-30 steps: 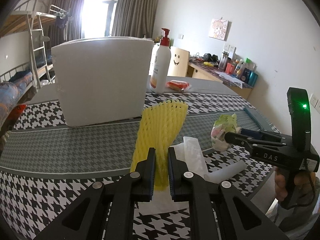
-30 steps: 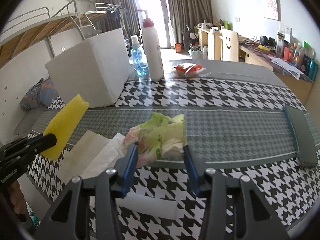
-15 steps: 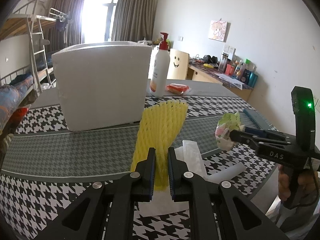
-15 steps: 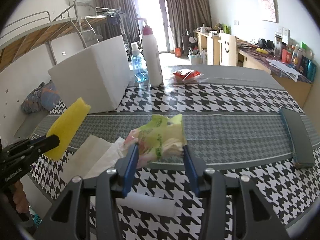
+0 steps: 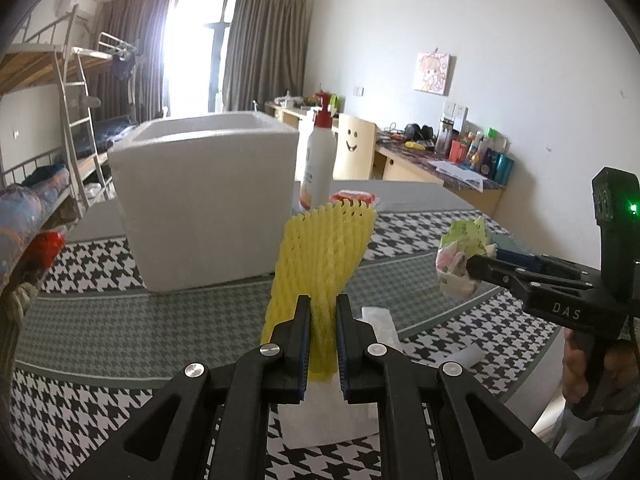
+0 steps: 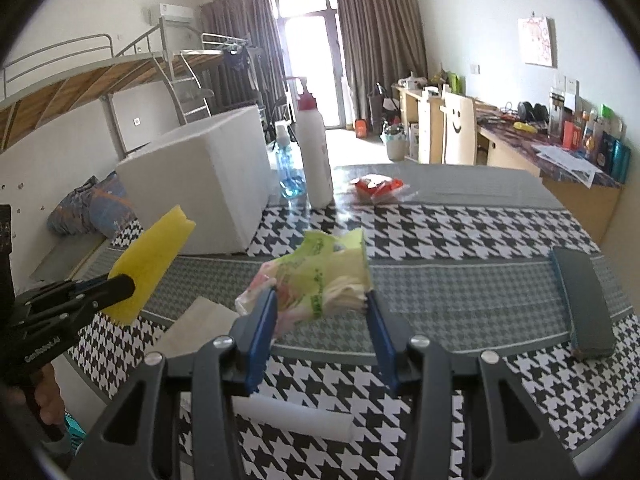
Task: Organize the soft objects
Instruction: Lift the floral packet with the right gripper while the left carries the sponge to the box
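My left gripper (image 5: 322, 312) is shut on a yellow foam fruit net (image 5: 324, 256), which it holds upright above the table in front of the white foam box (image 5: 204, 200). In the right wrist view that net (image 6: 150, 258) shows at the left, in the left gripper (image 6: 120, 284). My right gripper (image 6: 320, 300) is shut on a crumpled green and pink tissue pack (image 6: 316, 276), lifted off the table. The left wrist view has that pack (image 5: 460, 256) at the right, in the right gripper (image 5: 476, 264).
White foam sheets (image 5: 380, 328) and a white foam roll (image 6: 292, 414) lie on the houndstooth tablecloth (image 6: 440, 232) near the front edge. A pump bottle (image 6: 314, 152), a blue bottle (image 6: 288, 168) and a red packet (image 6: 376, 188) stand further back. A dark grey case (image 6: 582, 304) lies at the right.
Both grippers have risen a little with their loads. The rim of the white foam box now shows from slightly higher in the left wrist view.
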A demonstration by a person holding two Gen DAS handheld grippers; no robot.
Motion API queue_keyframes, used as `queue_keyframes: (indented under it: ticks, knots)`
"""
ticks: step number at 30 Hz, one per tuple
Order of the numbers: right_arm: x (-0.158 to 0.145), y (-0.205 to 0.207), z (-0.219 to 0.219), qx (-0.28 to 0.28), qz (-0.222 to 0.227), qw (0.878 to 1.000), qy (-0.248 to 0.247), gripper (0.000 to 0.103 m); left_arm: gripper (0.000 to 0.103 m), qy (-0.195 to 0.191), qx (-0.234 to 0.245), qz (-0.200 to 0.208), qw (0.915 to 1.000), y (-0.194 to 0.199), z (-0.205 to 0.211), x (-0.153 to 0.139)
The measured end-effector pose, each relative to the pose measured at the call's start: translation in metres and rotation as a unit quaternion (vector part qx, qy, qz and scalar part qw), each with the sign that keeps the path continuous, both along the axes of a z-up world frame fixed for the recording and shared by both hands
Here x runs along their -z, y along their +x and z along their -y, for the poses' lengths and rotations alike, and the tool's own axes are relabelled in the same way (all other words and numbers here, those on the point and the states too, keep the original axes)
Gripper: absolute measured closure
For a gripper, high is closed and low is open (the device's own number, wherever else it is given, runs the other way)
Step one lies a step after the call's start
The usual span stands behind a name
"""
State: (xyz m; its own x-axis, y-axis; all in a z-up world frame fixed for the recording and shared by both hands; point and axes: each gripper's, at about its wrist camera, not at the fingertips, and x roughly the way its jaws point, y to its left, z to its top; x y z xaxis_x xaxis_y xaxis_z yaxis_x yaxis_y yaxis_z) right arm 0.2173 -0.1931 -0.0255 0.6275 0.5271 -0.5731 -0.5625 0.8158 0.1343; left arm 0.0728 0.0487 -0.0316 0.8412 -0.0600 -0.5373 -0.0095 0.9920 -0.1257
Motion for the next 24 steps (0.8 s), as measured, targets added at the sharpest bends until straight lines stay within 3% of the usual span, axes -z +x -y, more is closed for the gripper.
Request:
queue_keyframes:
  ticks: [24]
  knots:
    - [-0.035,-0.002,-0.01,-0.021,0.054,0.998,0.021,0.053,0.091,0.011,-0.008,0.048,0.9988,0.007,-0.007,-0.037]
